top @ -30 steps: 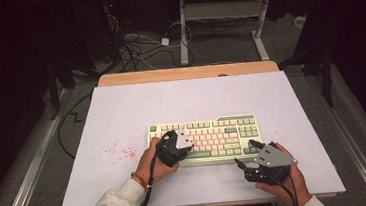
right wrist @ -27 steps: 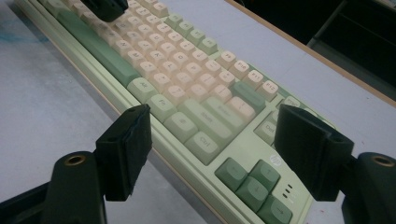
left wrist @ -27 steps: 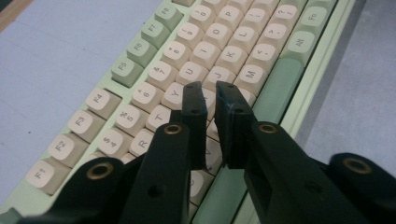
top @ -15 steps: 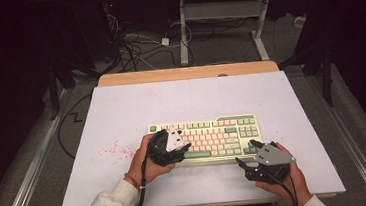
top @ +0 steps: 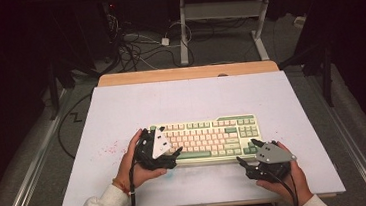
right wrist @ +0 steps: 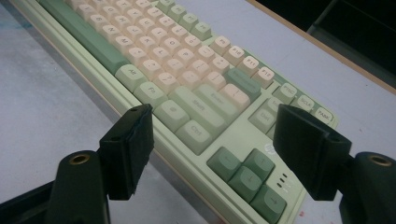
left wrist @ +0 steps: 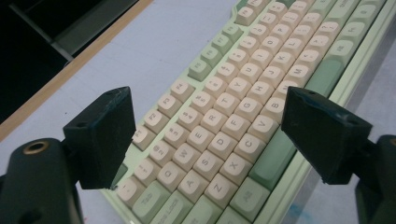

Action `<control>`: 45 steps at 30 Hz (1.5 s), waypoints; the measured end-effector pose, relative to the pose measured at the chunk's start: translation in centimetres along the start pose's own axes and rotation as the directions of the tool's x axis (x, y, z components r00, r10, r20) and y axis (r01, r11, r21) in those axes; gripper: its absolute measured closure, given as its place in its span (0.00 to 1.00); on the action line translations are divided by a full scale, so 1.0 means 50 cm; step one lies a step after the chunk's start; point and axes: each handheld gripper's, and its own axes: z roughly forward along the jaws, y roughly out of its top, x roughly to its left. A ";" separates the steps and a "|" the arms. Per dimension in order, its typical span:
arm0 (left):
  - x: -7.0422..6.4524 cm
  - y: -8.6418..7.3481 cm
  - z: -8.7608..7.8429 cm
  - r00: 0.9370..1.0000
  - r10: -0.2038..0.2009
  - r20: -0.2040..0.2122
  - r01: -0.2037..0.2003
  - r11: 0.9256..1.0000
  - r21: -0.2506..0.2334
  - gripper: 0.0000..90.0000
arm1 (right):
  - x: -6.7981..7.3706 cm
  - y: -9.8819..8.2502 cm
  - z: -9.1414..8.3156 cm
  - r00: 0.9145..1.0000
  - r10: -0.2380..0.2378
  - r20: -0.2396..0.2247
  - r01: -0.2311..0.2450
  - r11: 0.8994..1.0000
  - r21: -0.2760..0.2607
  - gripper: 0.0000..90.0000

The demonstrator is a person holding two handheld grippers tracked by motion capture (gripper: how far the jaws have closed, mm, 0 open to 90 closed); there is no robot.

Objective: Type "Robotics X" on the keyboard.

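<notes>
Keyboard: flat on the white table, near its front edge, between both grippers.
Left gripper: over the keyboard's left end, jaws just opened wide, nothing clamped.
Right gripper: at the right front corner, jaws apart, gripping nothing.

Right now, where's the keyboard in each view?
High view: keyboard at table centre, between both grippers.
Left gripper view: its left letter keys between the open jaws.
Right gripper view: its right end with arrow keys.
Shared landmark: green spacebar.
</notes>
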 end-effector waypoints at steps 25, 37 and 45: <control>0.018 -0.153 -0.105 0.995 -0.085 -0.051 0.089 0.993 0.075 0.18 | -0.031 0.048 0.047 0.995 0.051 -0.080 -0.052 0.999 -0.012 0.62; 0.003 -0.172 -0.094 0.995 -0.102 -0.022 0.104 0.990 0.100 0.18 | -0.022 0.105 0.121 0.980 0.027 -0.196 -0.017 0.999 0.050 1.00; 0.004 -0.175 -0.092 0.994 -0.106 -0.020 0.108 0.988 0.106 0.18 | -0.004 0.129 0.189 0.976 0.012 -0.217 0.010 0.995 0.100 1.00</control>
